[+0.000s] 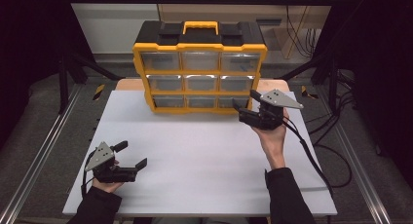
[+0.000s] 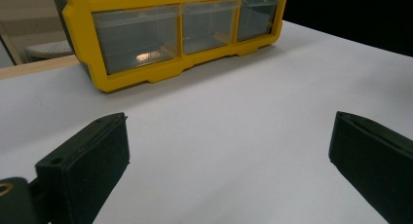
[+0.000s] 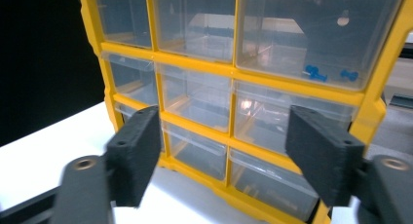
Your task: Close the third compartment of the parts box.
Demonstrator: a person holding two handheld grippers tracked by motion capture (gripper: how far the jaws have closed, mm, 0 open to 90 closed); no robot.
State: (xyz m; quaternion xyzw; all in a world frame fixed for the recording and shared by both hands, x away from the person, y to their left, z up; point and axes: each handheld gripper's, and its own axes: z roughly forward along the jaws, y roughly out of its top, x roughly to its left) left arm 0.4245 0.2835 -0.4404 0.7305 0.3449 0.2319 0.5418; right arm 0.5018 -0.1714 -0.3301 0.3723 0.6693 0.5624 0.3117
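A yellow and black drawer organizer (image 1: 199,68) with clear drawers stands at the back middle of the white table (image 1: 204,156). My right gripper (image 1: 245,102) is open, held up close to the organizer's lower right corner. In the right gripper view its jaws (image 3: 224,121) frame the lower drawers of the organizer (image 3: 195,92), and small blue pieces (image 3: 316,73) lie in an upper drawer. My left gripper (image 1: 132,154) rests open near the table's front left, nothing between its jaws. The left gripper view has the open jaws (image 2: 226,121) over bare table, with the organizer (image 2: 180,39) farther off.
A black carry handle framed in yellow (image 1: 200,28) tops the organizer. Cables (image 1: 311,156) trail from the right gripper off the table's right edge. Metal rails (image 1: 39,151) run along both sides of the table.
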